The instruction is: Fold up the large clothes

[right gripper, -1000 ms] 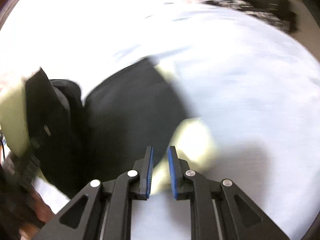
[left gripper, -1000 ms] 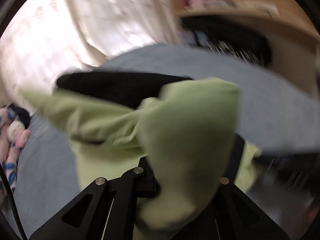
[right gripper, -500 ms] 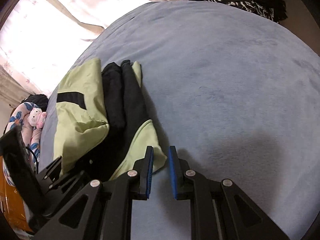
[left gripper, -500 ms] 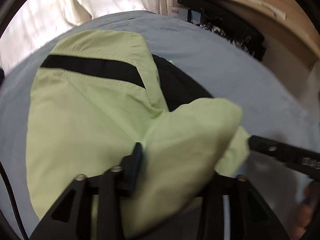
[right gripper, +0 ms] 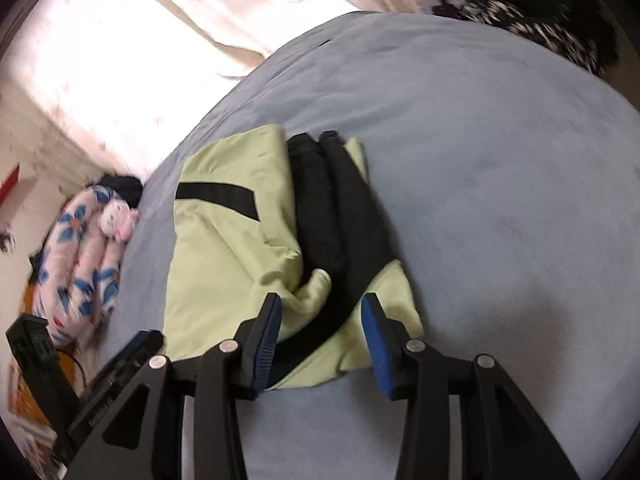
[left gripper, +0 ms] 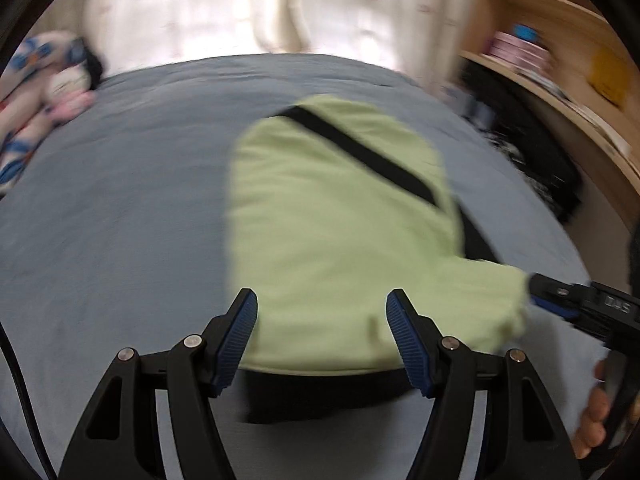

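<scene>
both my tools are released, nothing gripped: left gripper [left gripper: 322, 316] has its jaws wide apart just above the near hem, right gripper [right gripper: 320, 324] likewise spread over the near right corner. jacket [right gripper: 224, 240], green with a black stripe, lies folded on the grey bed [right gripper: 500, 160], roughly mid-bed, black lining rolls showing along its right side. risk as i judge it: the loose green flap near the right gripper looks puffy and could spring open if i pull away fast or snag it with a pad; the slick fabric may slide and undo the fold if i press from one side only. the black rolls sit uneven, so a next fold may come out lopsided. left view is motion-blurred, so hem alignment there i can't confirm. room: lots of open bed to the right and far side of the jacket; left side tighter, with the floral pillow [right gripper: 76, 264] and plush [right gripper: 116, 220] near that edge; shelf [left gripper: 580, 92] well apart.
</scene>
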Demonstrator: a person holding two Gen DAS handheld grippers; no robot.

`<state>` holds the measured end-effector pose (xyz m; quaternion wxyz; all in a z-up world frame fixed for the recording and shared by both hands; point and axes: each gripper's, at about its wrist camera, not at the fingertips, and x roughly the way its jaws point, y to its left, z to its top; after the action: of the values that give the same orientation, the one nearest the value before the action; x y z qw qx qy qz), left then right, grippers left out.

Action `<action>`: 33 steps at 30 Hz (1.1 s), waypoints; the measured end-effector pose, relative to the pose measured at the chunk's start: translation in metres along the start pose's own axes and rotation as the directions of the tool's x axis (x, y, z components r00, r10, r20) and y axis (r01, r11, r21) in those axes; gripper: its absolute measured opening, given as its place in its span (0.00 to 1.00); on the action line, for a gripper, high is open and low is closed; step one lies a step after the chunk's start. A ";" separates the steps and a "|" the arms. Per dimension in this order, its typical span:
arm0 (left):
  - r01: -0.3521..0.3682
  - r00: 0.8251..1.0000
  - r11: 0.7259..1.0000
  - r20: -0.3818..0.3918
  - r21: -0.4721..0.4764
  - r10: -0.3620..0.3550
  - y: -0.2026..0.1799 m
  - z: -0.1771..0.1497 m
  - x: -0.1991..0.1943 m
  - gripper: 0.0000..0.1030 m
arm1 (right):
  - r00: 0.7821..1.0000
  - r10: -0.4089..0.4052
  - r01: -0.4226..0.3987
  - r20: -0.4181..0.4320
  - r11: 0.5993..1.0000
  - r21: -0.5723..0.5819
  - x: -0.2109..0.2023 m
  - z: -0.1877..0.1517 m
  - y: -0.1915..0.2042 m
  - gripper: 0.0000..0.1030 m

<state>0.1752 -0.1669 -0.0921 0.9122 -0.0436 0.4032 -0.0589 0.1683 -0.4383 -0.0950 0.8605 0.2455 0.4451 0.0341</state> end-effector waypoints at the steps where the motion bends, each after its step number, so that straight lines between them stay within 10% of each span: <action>1: -0.029 0.999 0.999 -0.022 -0.033 0.028 0.014 -0.001 0.004 0.64 | 1.000 -0.005 0.005 -0.011 1.000 -0.016 0.003 0.002 0.002 0.41; 12: -0.043 0.997 0.993 -0.074 -0.112 0.035 0.047 -0.003 0.017 0.64 | 0.977 0.027 -0.067 -0.212 0.981 -0.184 0.057 0.012 0.023 0.40; 15: -0.041 0.996 0.994 -0.088 -0.106 0.032 0.043 -0.004 0.019 0.64 | 0.963 0.052 -0.106 -0.266 0.976 -0.191 0.067 0.006 0.023 0.11; 26: 0.021 0.996 0.996 -0.082 -0.083 -0.027 0.018 -0.001 0.012 0.64 | 0.998 -0.040 0.055 0.053 0.938 -0.342 -0.032 0.020 0.046 0.03; 29: 0.046 0.992 0.997 -0.112 -0.066 -0.053 0.007 -0.007 0.020 0.64 | 0.986 -0.148 0.164 0.078 0.946 -0.280 -0.028 0.022 0.016 0.00; 33: 0.017 0.994 1.000 -0.112 0.001 -0.017 -0.007 -0.015 0.024 0.64 | 0.995 -0.058 0.051 -0.076 0.995 -0.090 -0.005 0.017 -0.042 0.00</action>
<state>0.1797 -0.1778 -0.1186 0.8876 -0.0430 0.4533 -0.0695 0.1715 -0.4829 -0.1017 0.8529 0.1935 0.4833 0.0399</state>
